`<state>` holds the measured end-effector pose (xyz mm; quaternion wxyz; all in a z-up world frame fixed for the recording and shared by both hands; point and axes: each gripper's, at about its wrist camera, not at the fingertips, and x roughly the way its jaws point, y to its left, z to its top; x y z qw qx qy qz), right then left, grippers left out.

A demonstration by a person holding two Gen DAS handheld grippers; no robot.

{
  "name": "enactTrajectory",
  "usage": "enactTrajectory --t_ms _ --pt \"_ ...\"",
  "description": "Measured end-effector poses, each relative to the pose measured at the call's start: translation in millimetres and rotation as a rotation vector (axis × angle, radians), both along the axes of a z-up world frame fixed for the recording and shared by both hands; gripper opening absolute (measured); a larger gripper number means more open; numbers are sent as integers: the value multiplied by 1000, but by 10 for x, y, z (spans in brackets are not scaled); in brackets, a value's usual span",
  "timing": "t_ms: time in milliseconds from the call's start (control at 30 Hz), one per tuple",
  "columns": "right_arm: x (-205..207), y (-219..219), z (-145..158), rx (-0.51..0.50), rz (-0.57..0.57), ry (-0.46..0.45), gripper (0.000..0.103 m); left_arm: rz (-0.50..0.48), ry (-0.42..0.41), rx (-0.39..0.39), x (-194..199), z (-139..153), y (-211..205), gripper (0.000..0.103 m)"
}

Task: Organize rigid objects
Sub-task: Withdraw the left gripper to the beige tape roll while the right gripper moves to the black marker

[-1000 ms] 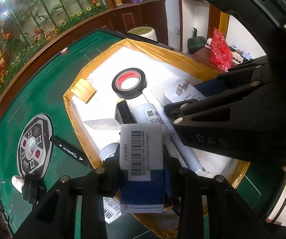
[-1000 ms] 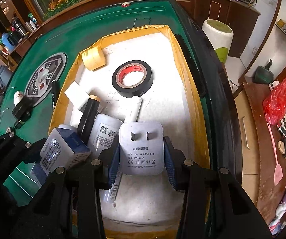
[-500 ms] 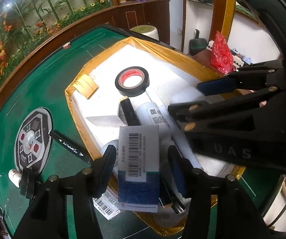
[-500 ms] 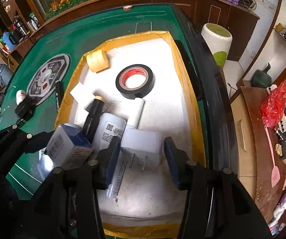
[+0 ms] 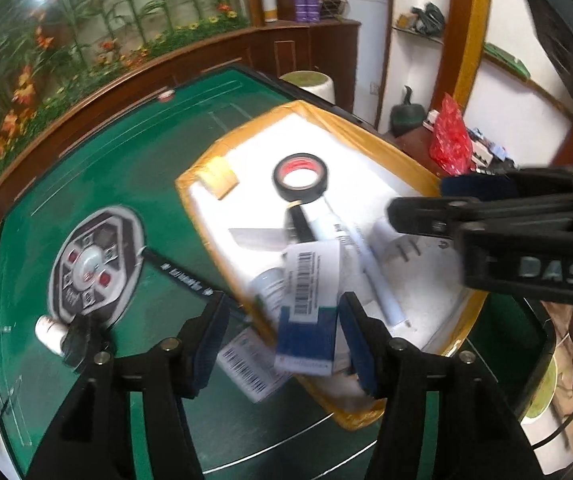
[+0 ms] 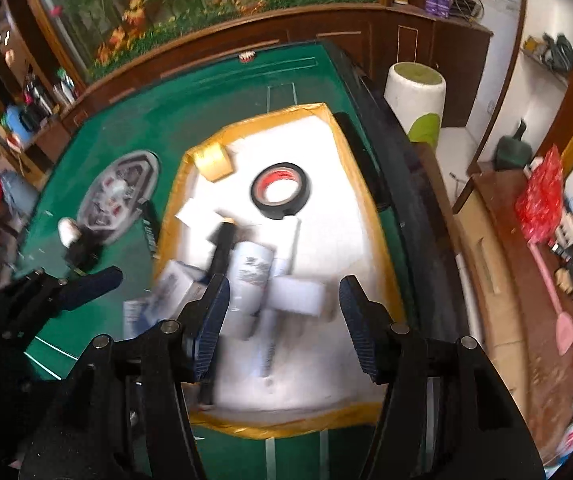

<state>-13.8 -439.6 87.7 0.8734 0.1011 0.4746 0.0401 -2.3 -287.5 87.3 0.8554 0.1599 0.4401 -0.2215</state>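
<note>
Both pairs of jaws have just been opening, and nothing is gripped by either. The left gripper (image 5: pixel 282 330) is seen with its pads spread; the blue-and-white barcoded box (image 5: pixel 310 304) lies below and between them, released, tilted over the near yellow edge of the tray (image 5: pixel 370 416), no pad pressing on it. Just left of that box, by the left finger, a barcoded label (image 5: pixel 246 364) lies flat on the green table (image 5: pixel 126 184).

The right gripper (image 6: pixel 284 322) is likewise parted. The white plug adapter (image 6: pixel 298 294) rests on the tray's white floor between and just beyond the fingertips, clear of both pads. To its left, near the left finger, a white labelled bottle (image 6: pixel 252 272) and a black tube (image 6: pixel 222 246) are seen, blurred.

Farther ahead of both grippers, a roll of black tape (image 6: pixel 280 190) lies flat mid-tray, and a small yellow tape roll (image 6: pixel 212 160) sits in the far left corner.
</note>
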Motion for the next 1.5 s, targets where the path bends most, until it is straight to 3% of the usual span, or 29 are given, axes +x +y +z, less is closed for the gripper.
enactTrajectory --t_ms 133,433,667,800,900,967,1000,1067,1133,1267,1500 --pt "-74 184 42 60 17 -1 58 57 12 -16 32 32 264 60" --pt "-105 691 28 84 92 18 58 196 55 -55 3 31 992 60" --pt "-127 917 55 105 122 7 58 403 114 -93 -5 -116 1873 60" --pt "-124 1047 2 168 185 30 58 540 161 -105 15 -310 2345 60" --pt "-52 1087 -172 318 240 89 58 594 190 -114 28 -416 2565 60" --pt "-14 1059 -183 340 238 72 58 613 186 -106 34 -434 2661 60" --pt "9 1032 -155 301 213 63 58 617 186 -106 44 -445 2699 60" --pt "45 987 -109 115 121 67 58 625 189 -108 63 -456 2754 60" --pt "41 939 -51 14 70 41 58 628 197 -100 87 -482 2795 60" --pt "-11 903 17 107 69 20 58 614 213 -96 118 -540 2824 60" --pt "-41 1269 48 125 210 22 58 555 248 -44 218 -673 2704 61"
